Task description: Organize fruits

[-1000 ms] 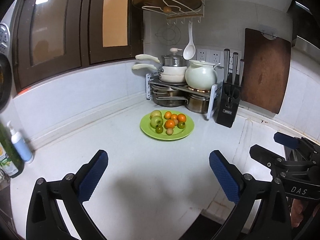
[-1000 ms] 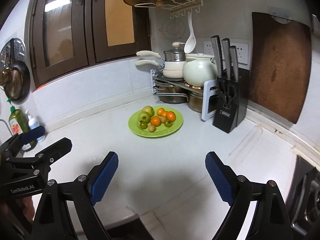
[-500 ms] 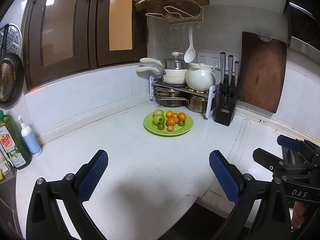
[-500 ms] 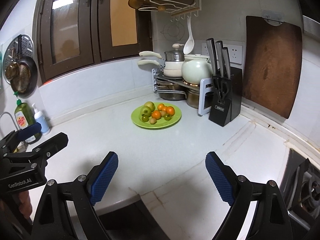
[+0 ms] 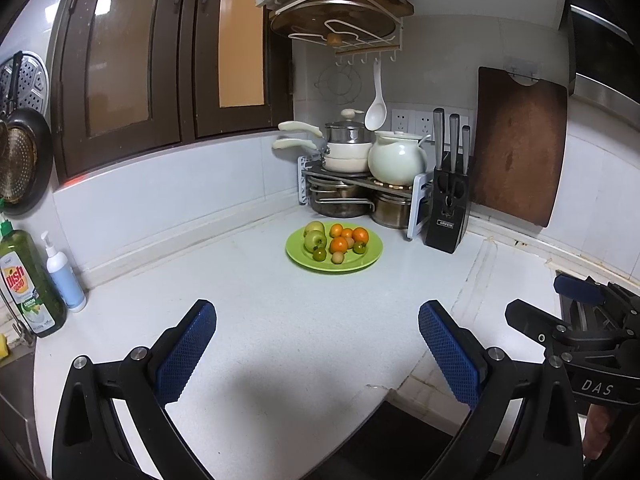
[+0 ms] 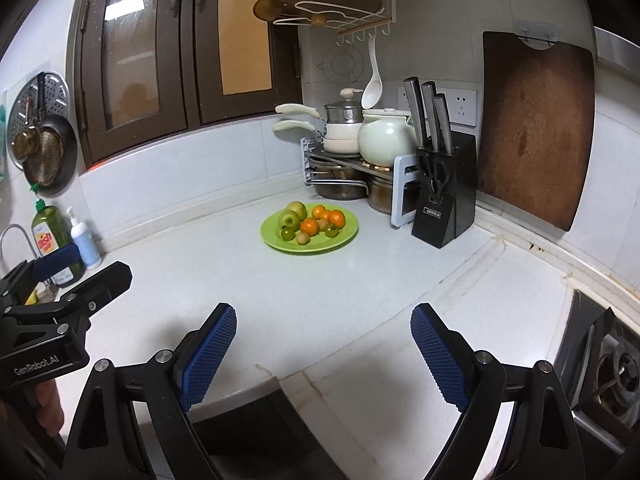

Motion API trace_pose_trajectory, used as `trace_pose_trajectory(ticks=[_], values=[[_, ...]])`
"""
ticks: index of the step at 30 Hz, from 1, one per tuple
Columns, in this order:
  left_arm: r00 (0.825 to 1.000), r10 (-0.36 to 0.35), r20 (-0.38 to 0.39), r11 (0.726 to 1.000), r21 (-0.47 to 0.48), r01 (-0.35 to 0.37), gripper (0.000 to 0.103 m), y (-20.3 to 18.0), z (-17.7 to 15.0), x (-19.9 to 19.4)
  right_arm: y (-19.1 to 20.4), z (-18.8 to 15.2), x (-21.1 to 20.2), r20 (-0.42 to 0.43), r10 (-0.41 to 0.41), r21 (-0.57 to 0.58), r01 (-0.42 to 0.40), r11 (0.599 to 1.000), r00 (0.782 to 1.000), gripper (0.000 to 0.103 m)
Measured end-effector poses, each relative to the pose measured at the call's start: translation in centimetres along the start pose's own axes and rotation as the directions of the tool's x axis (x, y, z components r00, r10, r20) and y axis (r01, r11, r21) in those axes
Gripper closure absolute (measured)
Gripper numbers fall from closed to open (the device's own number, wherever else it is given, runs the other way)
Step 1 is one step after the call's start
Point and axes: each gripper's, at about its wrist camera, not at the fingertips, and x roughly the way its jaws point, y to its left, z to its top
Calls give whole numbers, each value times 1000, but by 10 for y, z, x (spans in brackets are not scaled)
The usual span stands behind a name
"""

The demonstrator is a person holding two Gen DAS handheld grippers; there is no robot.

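Observation:
A green plate (image 5: 362,261) stands on the white counter near the back corner; it also shows in the right wrist view (image 6: 272,236). It holds two green apples (image 5: 315,240), several oranges (image 5: 339,245) and small green and brown fruits. My left gripper (image 5: 318,354) is open and empty, well in front of the plate near the counter's front edge. My right gripper (image 6: 324,354) is open and empty, also far short of the plate. Each gripper shows at the other view's side edge.
A rack of pots (image 5: 352,184) and a knife block (image 5: 448,216) stand behind the plate. A wooden cutting board (image 5: 520,148) leans on the right wall. Soap bottles (image 5: 28,280) stand at the left by the sink. A stove burner (image 6: 612,364) lies at the right.
Both grippers have pulled back and up from the plate; the plate looks smaller and more of the counter's front edge, bottles and stove shows. Jaws stay open.

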Motion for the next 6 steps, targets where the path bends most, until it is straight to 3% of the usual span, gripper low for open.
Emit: trace_pose_trajectory(ticks=[6], values=[[1000,-3,-11,1000,-1,3,0,-1,-3,-1,-2,-4,-5,0,-3,-1,3,1000,1000,13]])
